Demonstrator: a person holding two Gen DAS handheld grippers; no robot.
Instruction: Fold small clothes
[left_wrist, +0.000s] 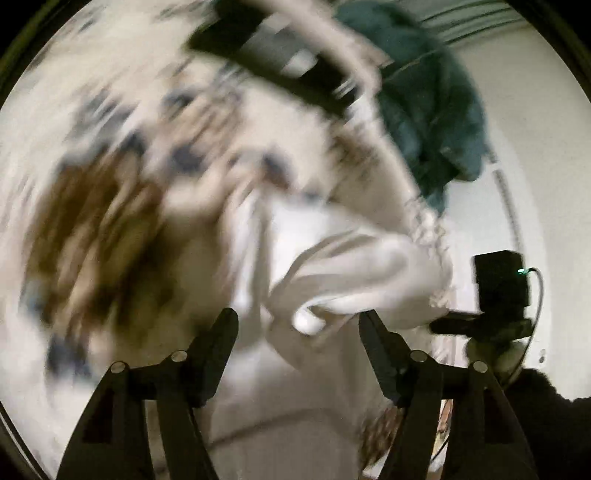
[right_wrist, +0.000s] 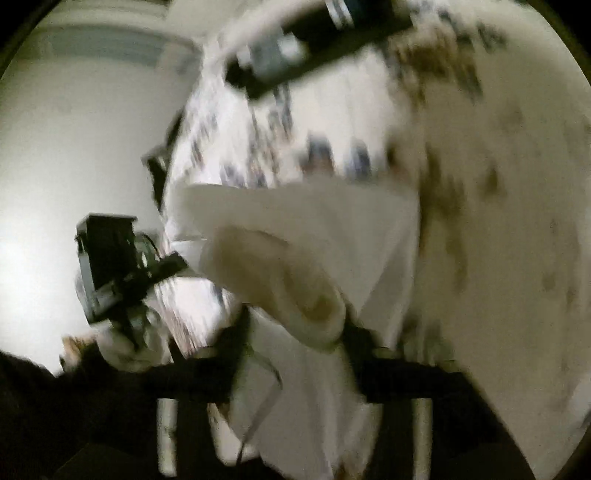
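Note:
Both views are blurred by motion. A white garment is bunched in front of my left gripper, whose fingers stand wide apart; a rolled fold of the cloth lies between the tips, closer to the right finger. The right gripper shows at the garment's right end. In the right wrist view the same white garment hangs with a thick fold between the fingers of my right gripper, which also stand apart. The left gripper is at the cloth's left edge.
Under the garment is a pale spread with brown and blue patches. A dark teal garment lies at the far side, a blurred black oblong object beside it. A white wall borders the spread. A dark sleeve shows low.

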